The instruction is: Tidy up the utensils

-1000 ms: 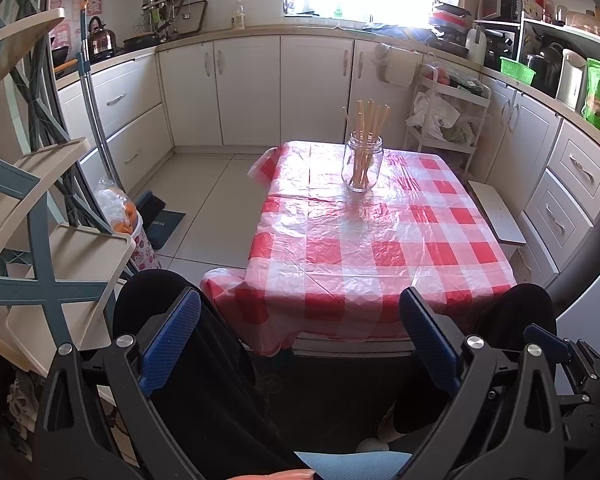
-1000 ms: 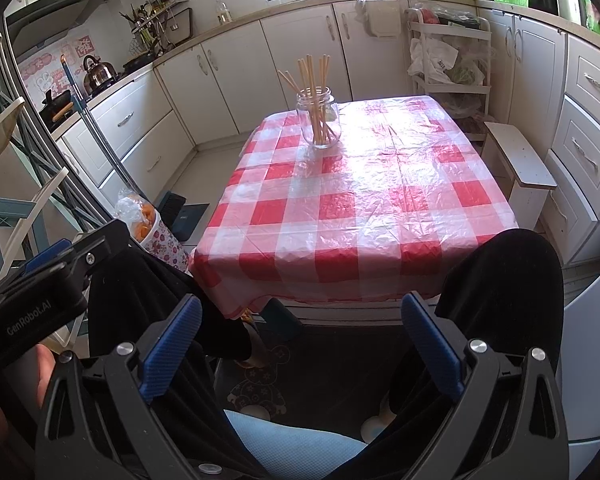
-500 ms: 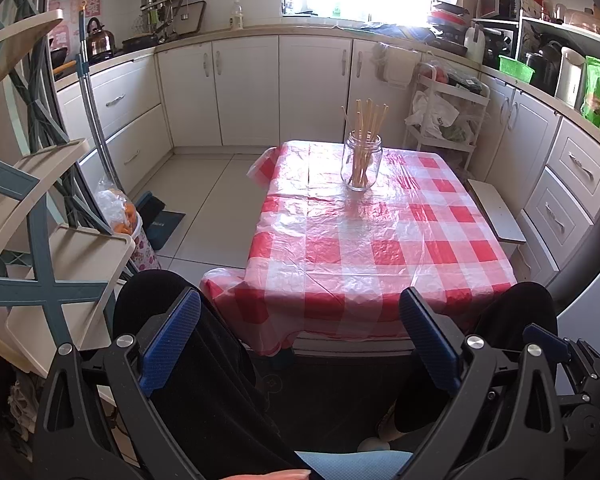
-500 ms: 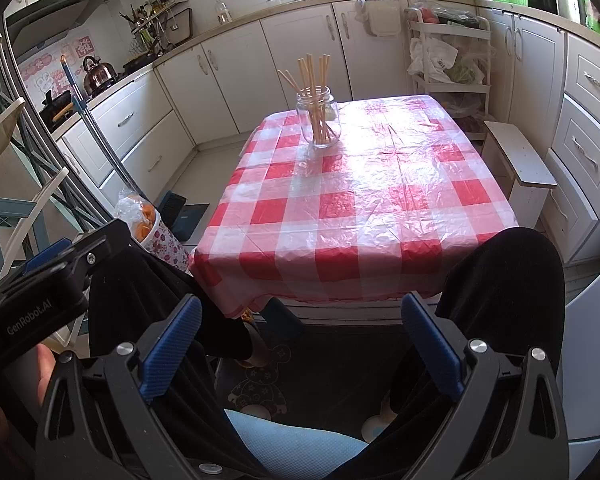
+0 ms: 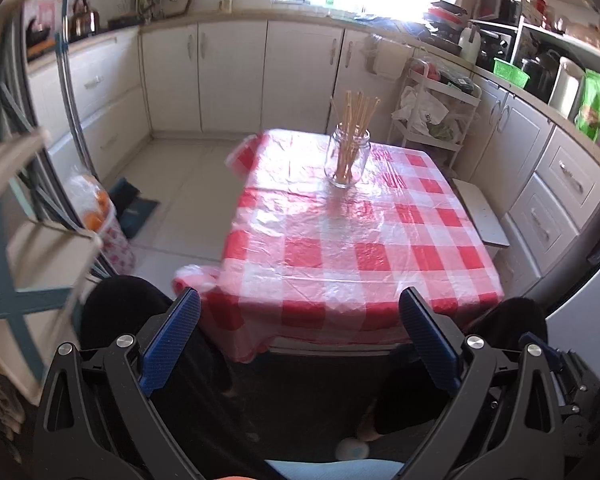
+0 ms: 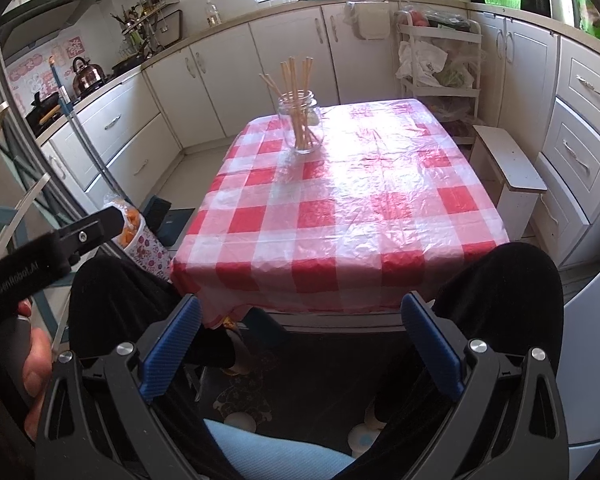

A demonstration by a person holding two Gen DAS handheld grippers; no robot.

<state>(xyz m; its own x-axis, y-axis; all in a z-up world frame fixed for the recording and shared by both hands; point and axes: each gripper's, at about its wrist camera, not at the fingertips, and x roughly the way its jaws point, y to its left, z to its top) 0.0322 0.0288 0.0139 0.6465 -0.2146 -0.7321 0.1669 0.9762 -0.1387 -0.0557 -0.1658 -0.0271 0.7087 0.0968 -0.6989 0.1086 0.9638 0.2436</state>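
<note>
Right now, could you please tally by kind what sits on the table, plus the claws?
Glass jar: 1
Bundle of wooden sticks standing in the jar: 1 (single sticks too thin to count)
Checked tablecloth: 1
Open claws: 2, the left claw and the right claw
Total: 5

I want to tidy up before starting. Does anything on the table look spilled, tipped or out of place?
Nothing stands out. The jar stands upright on the table with the chopsticks inside it, fanned out loosely. No spill or stray piece shows on the cloth, which is only wrinkled. Both grippers, left and right, are open and empty.
</note>
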